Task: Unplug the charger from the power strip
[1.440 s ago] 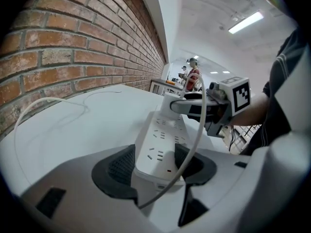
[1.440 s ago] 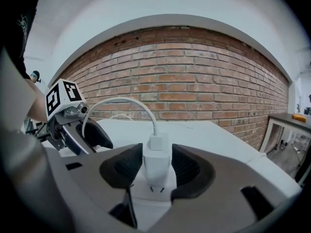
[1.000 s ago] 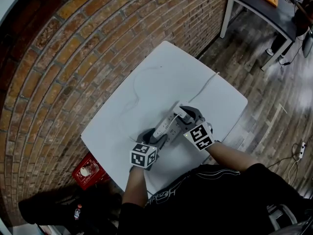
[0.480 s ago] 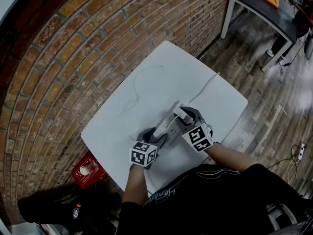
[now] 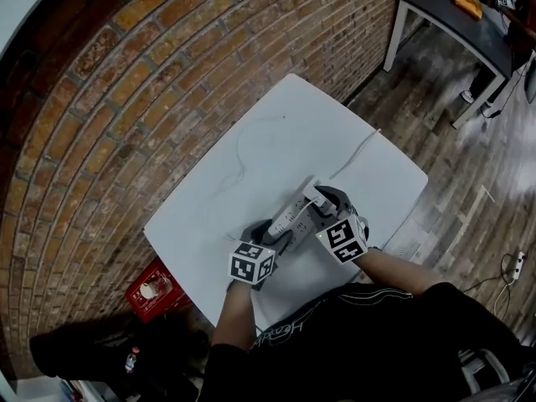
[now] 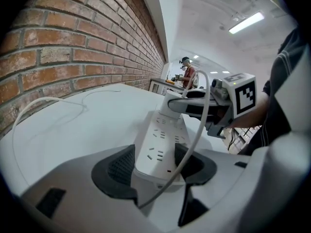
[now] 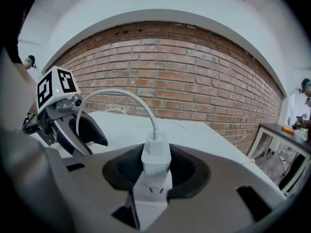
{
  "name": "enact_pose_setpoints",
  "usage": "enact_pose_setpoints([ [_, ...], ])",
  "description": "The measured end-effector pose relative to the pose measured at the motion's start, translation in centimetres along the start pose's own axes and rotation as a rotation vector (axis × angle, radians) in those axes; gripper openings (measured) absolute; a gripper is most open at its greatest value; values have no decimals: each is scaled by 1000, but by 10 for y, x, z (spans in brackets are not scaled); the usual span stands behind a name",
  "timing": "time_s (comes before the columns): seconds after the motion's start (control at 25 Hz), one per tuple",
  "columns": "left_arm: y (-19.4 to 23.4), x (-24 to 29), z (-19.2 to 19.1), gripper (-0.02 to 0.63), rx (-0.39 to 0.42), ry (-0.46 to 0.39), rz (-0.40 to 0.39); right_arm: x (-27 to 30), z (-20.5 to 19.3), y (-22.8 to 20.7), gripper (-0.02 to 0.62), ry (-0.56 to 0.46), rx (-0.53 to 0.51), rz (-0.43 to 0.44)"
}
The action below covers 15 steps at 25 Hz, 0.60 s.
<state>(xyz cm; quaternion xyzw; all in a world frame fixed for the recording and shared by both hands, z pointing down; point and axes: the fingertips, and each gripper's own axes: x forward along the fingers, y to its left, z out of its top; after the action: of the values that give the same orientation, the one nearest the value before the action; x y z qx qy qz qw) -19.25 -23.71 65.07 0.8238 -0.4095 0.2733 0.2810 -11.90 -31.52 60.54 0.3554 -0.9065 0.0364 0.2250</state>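
A white power strip (image 5: 289,218) lies on the white table (image 5: 276,132). My left gripper (image 5: 272,233) is shut on its near end; in the left gripper view the strip (image 6: 163,140) sits squeezed between the dark pads (image 6: 116,166). A white charger (image 5: 314,195) stands plugged into the strip's far end. My right gripper (image 5: 322,203) is shut on it; in the right gripper view the charger (image 7: 156,157) is held between the pads, above the strip (image 7: 153,193). The charger's cable (image 7: 121,96) arcs up and back toward the left gripper (image 7: 73,125).
A brick wall (image 5: 126,82) runs along the table's far and left sides. Thin white cables (image 5: 243,153) lie across the tabletop, one running off the right edge (image 5: 356,153). On the floor to the left is a red crate (image 5: 151,291). At top right stands a dark table (image 5: 452,15).
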Motion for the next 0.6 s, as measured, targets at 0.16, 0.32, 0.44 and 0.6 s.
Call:
enact_pose_setpoints([
  [0.16,-1,0,-1,255,1,-2,2,0,-1,-3,117,13,71,56],
  [0.32,-3,2,1,255,0,-9,4,-3,-3,-9,118,19,101,59],
  [0.44,-4,3,2,256,0,-5,7,-5,-2,-7,117,28,43,16],
  [0.6,-4,3,2,256,0,-2,6,-5,-4,-7,117,40,28,11],
])
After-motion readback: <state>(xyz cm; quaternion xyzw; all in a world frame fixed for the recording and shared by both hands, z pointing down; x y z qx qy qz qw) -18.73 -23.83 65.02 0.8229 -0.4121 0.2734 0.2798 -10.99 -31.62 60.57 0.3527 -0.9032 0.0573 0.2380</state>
